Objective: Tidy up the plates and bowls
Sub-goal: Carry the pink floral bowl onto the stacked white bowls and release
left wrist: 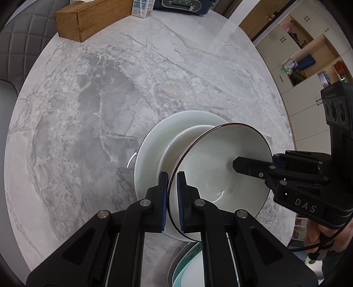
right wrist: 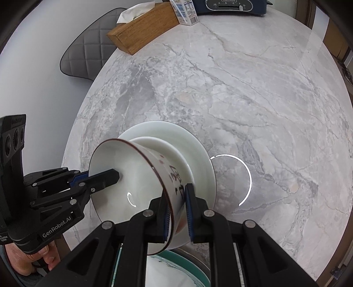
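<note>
A white bowl with a thin dark rim and dark markings on its outside is held from two sides. My left gripper is shut on its rim, one pad inside and one outside. My right gripper is shut on the opposite rim in the same way. The bowl hangs low over a small white dish that sits on a large white plate. I cannot tell whether the bowl touches the dish.
A green-rimmed plate lies at the near table edge under my grippers. At the far side of the round marble table stand a wooden tissue box, a milk carton and a dark blue appliance. A grey chair is beyond.
</note>
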Demonstrator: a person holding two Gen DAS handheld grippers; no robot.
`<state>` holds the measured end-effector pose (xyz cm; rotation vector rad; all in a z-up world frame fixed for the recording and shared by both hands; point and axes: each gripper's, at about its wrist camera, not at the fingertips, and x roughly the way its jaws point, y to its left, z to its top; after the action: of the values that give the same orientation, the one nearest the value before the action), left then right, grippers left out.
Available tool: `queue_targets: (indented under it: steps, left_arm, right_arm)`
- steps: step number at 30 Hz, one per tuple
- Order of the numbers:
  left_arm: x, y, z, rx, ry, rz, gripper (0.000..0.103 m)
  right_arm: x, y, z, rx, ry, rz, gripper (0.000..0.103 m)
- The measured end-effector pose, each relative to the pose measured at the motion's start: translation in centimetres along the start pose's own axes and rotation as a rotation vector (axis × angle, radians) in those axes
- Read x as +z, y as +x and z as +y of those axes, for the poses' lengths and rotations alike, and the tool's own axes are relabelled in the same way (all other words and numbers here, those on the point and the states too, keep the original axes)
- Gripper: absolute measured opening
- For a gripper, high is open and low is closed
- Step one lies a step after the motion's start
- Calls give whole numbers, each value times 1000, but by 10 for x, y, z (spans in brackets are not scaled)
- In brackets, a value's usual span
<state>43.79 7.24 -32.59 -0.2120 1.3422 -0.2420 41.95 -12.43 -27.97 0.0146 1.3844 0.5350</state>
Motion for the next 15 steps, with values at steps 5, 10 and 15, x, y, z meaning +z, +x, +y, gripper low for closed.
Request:
queue_targets:
  steps: [5,10,15]
  left_arm:
    - [5,0,0,-3,0,-6,8]
    - [5,0,2,-16,-4,-16,9]
    - [4,0,1,-16,-3,-20,11]
  right_arm:
    - [4,2,0,-3,-4,-2,18]
    - [5,2,0,-8,-17,-6,19]
    - [6,2,4,-31,-40,-11,19]
